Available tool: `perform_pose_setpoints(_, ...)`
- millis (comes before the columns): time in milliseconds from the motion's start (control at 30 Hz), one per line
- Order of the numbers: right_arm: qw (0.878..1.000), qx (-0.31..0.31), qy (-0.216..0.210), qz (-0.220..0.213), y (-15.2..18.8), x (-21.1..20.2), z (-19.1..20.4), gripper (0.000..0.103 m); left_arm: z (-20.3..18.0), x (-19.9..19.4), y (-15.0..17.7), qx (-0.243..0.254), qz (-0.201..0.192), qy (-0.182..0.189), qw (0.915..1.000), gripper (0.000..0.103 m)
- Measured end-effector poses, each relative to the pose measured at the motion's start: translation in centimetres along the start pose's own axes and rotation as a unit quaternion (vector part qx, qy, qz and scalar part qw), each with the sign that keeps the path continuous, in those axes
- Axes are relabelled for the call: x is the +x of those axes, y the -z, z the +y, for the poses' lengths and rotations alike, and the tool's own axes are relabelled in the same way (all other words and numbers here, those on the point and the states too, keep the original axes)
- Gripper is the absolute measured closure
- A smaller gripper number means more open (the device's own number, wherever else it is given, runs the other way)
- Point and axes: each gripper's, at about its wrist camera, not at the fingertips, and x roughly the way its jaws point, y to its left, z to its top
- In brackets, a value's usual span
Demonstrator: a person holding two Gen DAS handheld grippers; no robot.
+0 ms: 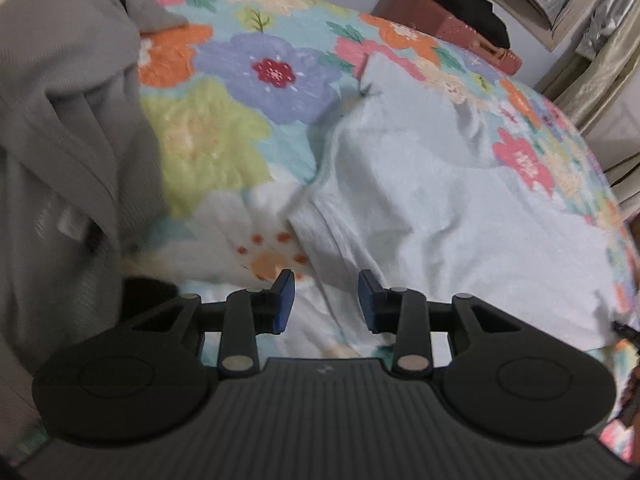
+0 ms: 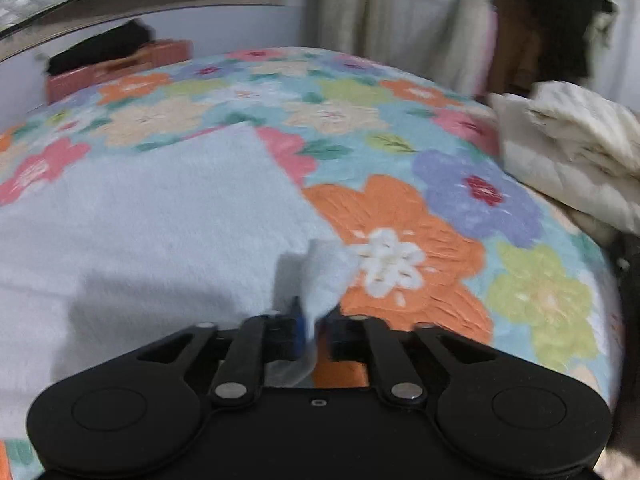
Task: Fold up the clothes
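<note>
A pale blue-white garment (image 1: pixel 460 216) lies spread on the floral bedspread (image 1: pixel 248 72). My left gripper (image 1: pixel 326 300) hovers open over the garment's folded left edge, with only the cloth below showing between its blue pads. In the right wrist view the same garment (image 2: pixel 160 216) fills the left half. One of its corners (image 2: pixel 320 276) stands up between the fingers of my right gripper (image 2: pixel 315 328). Those jaws stand slightly apart, and the cloth leans against the left pad without being pinched.
A grey garment (image 1: pixel 60 120) hangs bunched at the left of the left wrist view. A cream quilt (image 2: pixel 568 160) is piled at the bed's right edge. A reddish box (image 1: pixel 452 28) with dark cloth on top stands past the far edge, with curtains (image 2: pixel 380 20) behind the bed.
</note>
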Motion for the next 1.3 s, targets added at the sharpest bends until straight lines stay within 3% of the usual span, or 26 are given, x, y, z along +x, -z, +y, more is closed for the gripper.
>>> perform_pose_setpoints(67,0.999,0.014,0.032,-0.026,-0.3,-2.4,0.3,0.064,-0.4,0.0,0.3,0.006,-0.002,-0.006,1.0000,0.061)
perform_pose_setpoints(133,0.997,0.000,0.021,-0.074,-0.2,-5.7,1.1,0.063,-0.7,0.0,0.5,0.011,-0.003,-0.013,0.9999,0.061)
perform_pose_setpoints(200,0.993,-0.030,-0.022,-0.116,0.2,-9.6,3.3,0.051,-0.7,0.1,0.5,0.010,0.000,-0.011,0.9999,0.061)
perform_pose_setpoints(267,0.985,-0.051,-0.112,-0.120,0.6,-12.0,5.9,0.049,-0.3,0.3,0.6,-0.001,0.008,-0.005,1.0000,0.058)
perform_pose_setpoints(300,0.975,-0.076,-0.181,-0.107,1.0,-12.8,8.3,0.048,-0.1,0.4,0.5,-0.007,0.012,-0.002,0.9999,0.056)
perform_pose_setpoints(367,0.949,-0.135,-0.274,-0.074,2.1,-13.6,13.2,0.049,0.4,0.5,0.3,-0.027,0.023,0.008,0.9994,0.045)
perform_pose_setpoints(433,0.913,-0.203,-0.349,-0.064,4.3,-15.3,18.7,0.050,0.9,0.6,0.1,-0.045,0.025,0.023,0.9984,0.044)
perform_pose_setpoints(533,0.850,-0.307,-0.423,-0.072,8.0,-19.7,25.7,0.054,1.6,0.5,0.1,-0.059,0.019,0.034,0.9975,0.044)
perform_pose_setpoints(567,0.829,-0.348,-0.428,-0.086,9.3,-21.3,28.0,0.053,1.8,0.4,0.1,-0.064,0.014,0.036,0.9972,0.044)
perform_pose_setpoints(633,0.801,-0.401,-0.430,-0.109,10.7,-22.7,31.1,0.052,2.1,0.2,0.0,-0.069,0.008,0.042,0.9967,0.044)
perform_pose_setpoints(700,0.773,-0.458,-0.426,-0.104,12.1,-22.3,34.6,0.052,2.6,-0.1,-0.1,-0.085,0.006,0.062,0.9944,0.044)
perform_pose_setpoints(767,0.757,-0.517,-0.383,-0.117,13.7,-21.2,37.6,0.053,2.9,-0.2,-0.1,-0.092,0.004,0.079,0.9926,0.040)
perform_pose_setpoints(833,0.745,-0.544,-0.357,-0.146,14.0,-20.3,38.9,0.068,3.1,-0.1,-0.2,-0.094,0.011,0.077,0.9926,0.038)
perform_pose_setpoints(867,0.742,-0.540,-0.368,-0.150,13.4,-20.2,39.0,0.073,3.1,0.0,-0.1,-0.093,0.015,0.072,0.9929,0.038)
perform_pose_setpoints(900,0.751,-0.524,-0.376,-0.145,12.2,-20.0,38.7,0.078,3.1,0.0,-0.1,-0.090,0.015,0.068,0.9935,0.038)
perform_pose_setpoints(967,0.786,-0.452,-0.404,-0.118,9.1,-19.1,37.3,0.080,3.2,-0.3,-0.1,-0.086,0.005,0.079,0.9931,0.037)
perform_pose_setpoints(1000,0.807,-0.396,-0.429,-0.085,7.2,-18.1,36.5,0.081,3.3,-0.6,-0.1,-0.088,-0.003,0.091,0.9919,0.036)
perform_pose_setpoints(1067,0.833,-0.277,-0.479,-0.004,4.2,-15.0,34.2,0.082,3.2,-1.2,-0.3,-0.090,-0.023,0.118,0.9886,0.035)
perform_pose_setpoints(1167,0.839,-0.118,-0.522,0.094,1.5,-10.4,31.1,0.082,2.4,-1.3,-0.4,-0.084,-0.032,0.149,0.9848,0.025)
perform_pose_setpoints(1233,0.833,-0.039,-0.536,0.134,1.3,-8.4,29.2,0.082,2.1,-0.7,-0.2,-0.102,-0.021,0.169,0.9801,0.021)
perform_pose_setpoints(1300,0.823,0.016,-0.545,0.159,1.8,-7.2,28.0,0.082,2.2,0.8,0.3,-0.144,0.001,0.211,0.9667,0.021)
